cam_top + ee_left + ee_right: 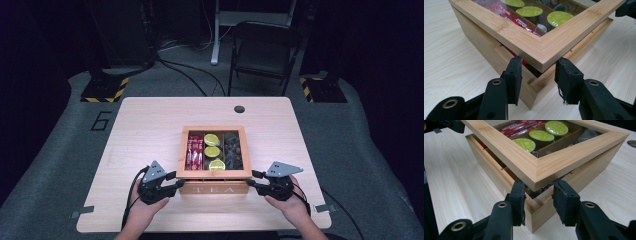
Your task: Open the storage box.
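A wooden tea box (213, 189) marked TEA stands at the table's near middle. Its glass-paned lid (214, 173) is lifted a little at the front, leaving a gap above the base (499, 53). Through the pane show red packets (194, 152), green-topped capsules (212, 150) and dark items (233, 149). My left gripper (176, 179) is open at the lid's front left corner (541, 51), one jaw on each side of it, tips at the gap (539, 62). My right gripper (254, 179) is open and straddles the front right corner (536, 173) the same way (539, 183).
The light wooden table (145, 130) has a round cable hole (239, 109) at its far edge. Behind it on the floor are a dark folding chair (265, 47) and two stands with yellow-black tape (105, 90). Bare tabletop lies left and right of the box.
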A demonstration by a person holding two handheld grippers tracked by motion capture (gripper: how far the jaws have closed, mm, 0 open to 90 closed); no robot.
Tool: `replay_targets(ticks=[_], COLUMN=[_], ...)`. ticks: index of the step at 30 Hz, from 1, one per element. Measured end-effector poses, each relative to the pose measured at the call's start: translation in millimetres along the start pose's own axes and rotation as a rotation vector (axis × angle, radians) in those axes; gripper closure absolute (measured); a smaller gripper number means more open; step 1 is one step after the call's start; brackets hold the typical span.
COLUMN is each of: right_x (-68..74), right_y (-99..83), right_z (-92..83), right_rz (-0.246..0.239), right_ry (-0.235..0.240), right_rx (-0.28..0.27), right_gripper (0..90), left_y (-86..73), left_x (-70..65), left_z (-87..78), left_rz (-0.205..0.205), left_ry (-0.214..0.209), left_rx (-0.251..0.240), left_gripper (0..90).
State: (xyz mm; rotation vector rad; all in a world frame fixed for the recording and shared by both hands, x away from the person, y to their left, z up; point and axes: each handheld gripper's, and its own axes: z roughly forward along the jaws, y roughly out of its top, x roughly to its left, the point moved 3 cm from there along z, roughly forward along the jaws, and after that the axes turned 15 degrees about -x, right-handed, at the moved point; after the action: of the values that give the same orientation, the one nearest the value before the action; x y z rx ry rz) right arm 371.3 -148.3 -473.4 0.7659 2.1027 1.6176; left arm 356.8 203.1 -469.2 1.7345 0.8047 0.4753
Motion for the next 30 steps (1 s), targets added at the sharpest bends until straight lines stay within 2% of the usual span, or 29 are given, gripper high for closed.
replay_targets(ticks=[1, 4, 8, 9, 11, 17, 20, 25, 30], right_x=[-0.3, -0.8, -2.1, -2.9, -2.8, -4.2, -5.8, -8.7, -13.0], right_y=[1.0, 3.9, 10.0, 13.8, 15.7, 26.6, 32.9, 41.4, 49.9], right_z=[0.0, -1.2, -1.1, -0.8, -1.0, -1.5, -0.9, 0.3, 2.6], right_rz=[0.001, 0.001, -0.001, -0.010, -0.011, -0.032, -0.032, -0.024, -0.018], right_ry=[0.000, -0.002, -0.018, -0.025, -0.029, -0.033, -0.038, -0.053, -0.064], right_rx=[-0.006, -0.009, -0.019, -0.028, -0.029, -0.041, -0.050, -0.068, -0.089], right_gripper=[61.2, 60.2, 57.3, 56.4, 56.2, 55.7, 55.1, 54.9, 54.4], left_y=[1.1, 4.9, 11.4, 15.5, 17.0, 27.9, 34.5, 45.5, 55.0], left_x=[-0.6, -0.1, 0.8, 2.1, 1.5, 3.5, 3.9, 6.0, 7.5], left_z=[0.4, 0.1, -1.0, -1.7, -1.5, -3.7, -4.3, -5.2, -5.4], left_rz=[-0.011, -0.004, -0.016, -0.004, -0.012, 0.012, 0.002, 0.016, 0.004], left_ry=[0.006, 0.011, 0.014, 0.019, 0.025, 0.028, 0.032, 0.040, 0.048], left_rx=[-0.008, -0.007, -0.015, -0.014, -0.021, -0.023, -0.036, -0.043, -0.059], left_gripper=[56.9, 56.3, 55.2, 53.8, 53.3, 52.7, 52.7, 52.8, 53.0])
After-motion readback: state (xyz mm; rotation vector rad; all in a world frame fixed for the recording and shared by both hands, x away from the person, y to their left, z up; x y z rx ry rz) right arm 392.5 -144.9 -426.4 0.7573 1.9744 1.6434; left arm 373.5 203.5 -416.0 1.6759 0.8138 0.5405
